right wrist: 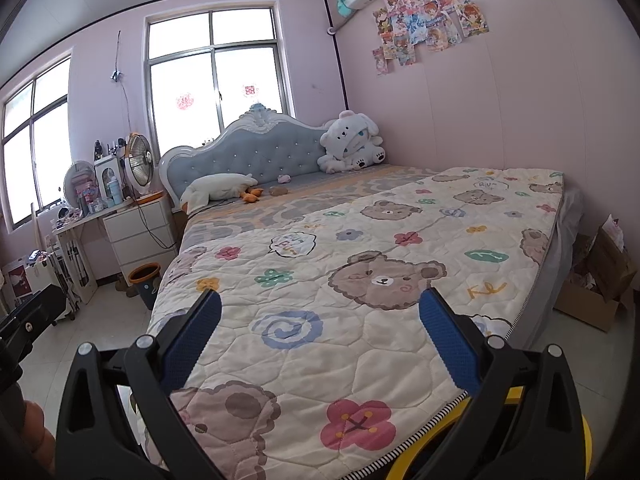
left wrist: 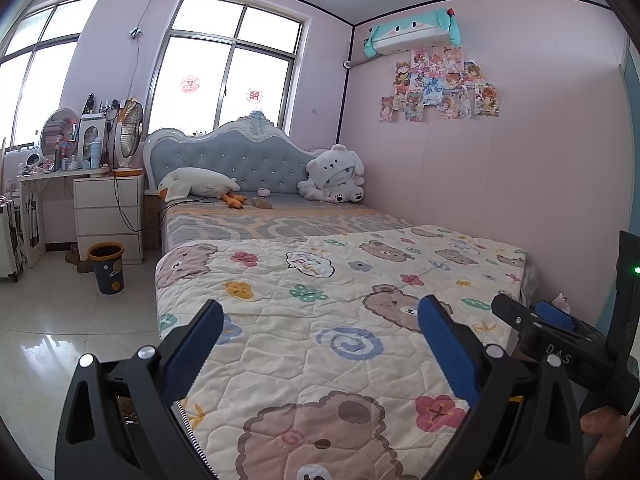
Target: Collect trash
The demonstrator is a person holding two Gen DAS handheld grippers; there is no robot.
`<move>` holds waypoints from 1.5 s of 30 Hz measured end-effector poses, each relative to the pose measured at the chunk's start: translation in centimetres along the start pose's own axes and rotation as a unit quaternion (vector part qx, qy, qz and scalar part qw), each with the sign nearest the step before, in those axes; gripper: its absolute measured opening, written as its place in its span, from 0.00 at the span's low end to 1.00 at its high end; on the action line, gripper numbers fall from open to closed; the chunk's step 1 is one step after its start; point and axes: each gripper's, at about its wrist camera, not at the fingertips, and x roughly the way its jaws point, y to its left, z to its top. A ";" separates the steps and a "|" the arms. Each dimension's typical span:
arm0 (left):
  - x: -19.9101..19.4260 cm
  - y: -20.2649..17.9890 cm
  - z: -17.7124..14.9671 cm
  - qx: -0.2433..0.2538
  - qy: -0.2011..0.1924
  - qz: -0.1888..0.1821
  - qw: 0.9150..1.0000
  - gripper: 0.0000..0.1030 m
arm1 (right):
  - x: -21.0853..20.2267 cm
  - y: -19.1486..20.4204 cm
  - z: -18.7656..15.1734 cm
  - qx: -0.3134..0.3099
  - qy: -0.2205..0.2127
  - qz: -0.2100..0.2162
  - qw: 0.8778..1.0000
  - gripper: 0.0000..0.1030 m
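Note:
A dark trash bin [left wrist: 106, 267] with an orange rim stands on the tiled floor at the bed's left side, also in the right wrist view [right wrist: 145, 285]. Two small crumpled items [left wrist: 262, 201] lie on the bed near the headboard; they also show in the right wrist view [right wrist: 279, 190]. My left gripper [left wrist: 320, 322] is open and empty above the foot of the bed. My right gripper [right wrist: 320, 314] is open and empty above the quilt; its body shows at the right in the left wrist view [left wrist: 560, 340].
A bed with a bear-print quilt [left wrist: 320, 320] fills the middle. A goose plush [left wrist: 196, 188] and a white bear plush [left wrist: 334, 176] lie by the headboard. A white drawer unit [left wrist: 110, 212] and cluttered desk stand left. Cardboard boxes [right wrist: 600, 280] sit on the floor at the right.

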 end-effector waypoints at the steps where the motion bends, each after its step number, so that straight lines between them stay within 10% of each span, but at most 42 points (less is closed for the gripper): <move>1: 0.0 0.0 0.0 0.000 0.000 0.000 1.000 0.91 | 0.0 0.0 0.0 0.000 0.000 0.000 1.000 0.92; 45: 0.8 -0.6 -0.5 -0.003 0.014 -0.016 1.000 0.92 | -0.1 -1.0 -0.6 0.014 0.007 -0.011 1.000 0.92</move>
